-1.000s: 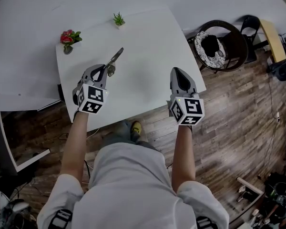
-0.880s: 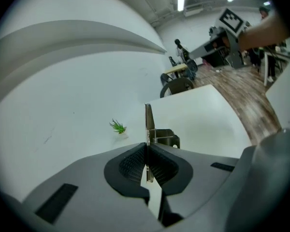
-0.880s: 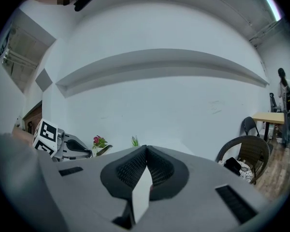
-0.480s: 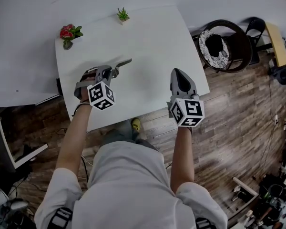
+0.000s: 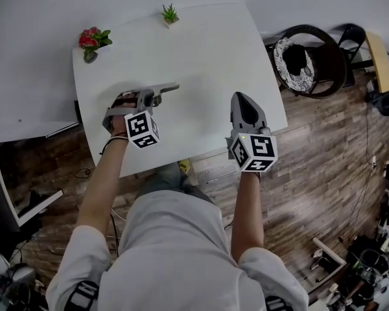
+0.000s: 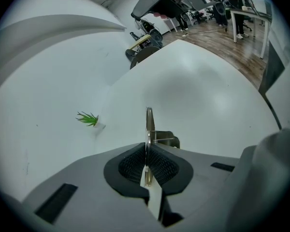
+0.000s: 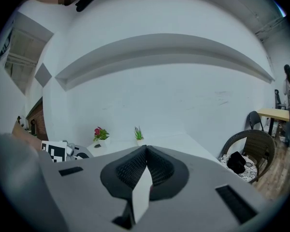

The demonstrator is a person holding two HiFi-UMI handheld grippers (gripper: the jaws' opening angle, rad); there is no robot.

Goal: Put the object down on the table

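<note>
**A:** Which step is this?

**B:** The put-down itself, I'd say, and not yet finished. The left tongs are clamped on a flat metal tool. In the left gripper view it stands edge-on, pinched between them and pointing out over the white worktop.

**A:** Is it touching the surface?

**B:** I cannot tell. It sits over the near-left part of the worktop, well apart from the red flower pot and the small green plant at the far edge.

**A:** And the other hand?

**B:** The right tongs are pressed together with nothing between them. They are by the worktop's near right edge and look idle.

**A:** So what does the next move call for?

**B:** Probably lowering the tool until it lies flat, then parting the left tongs and backing off along its length so it isn't dragged
</note>
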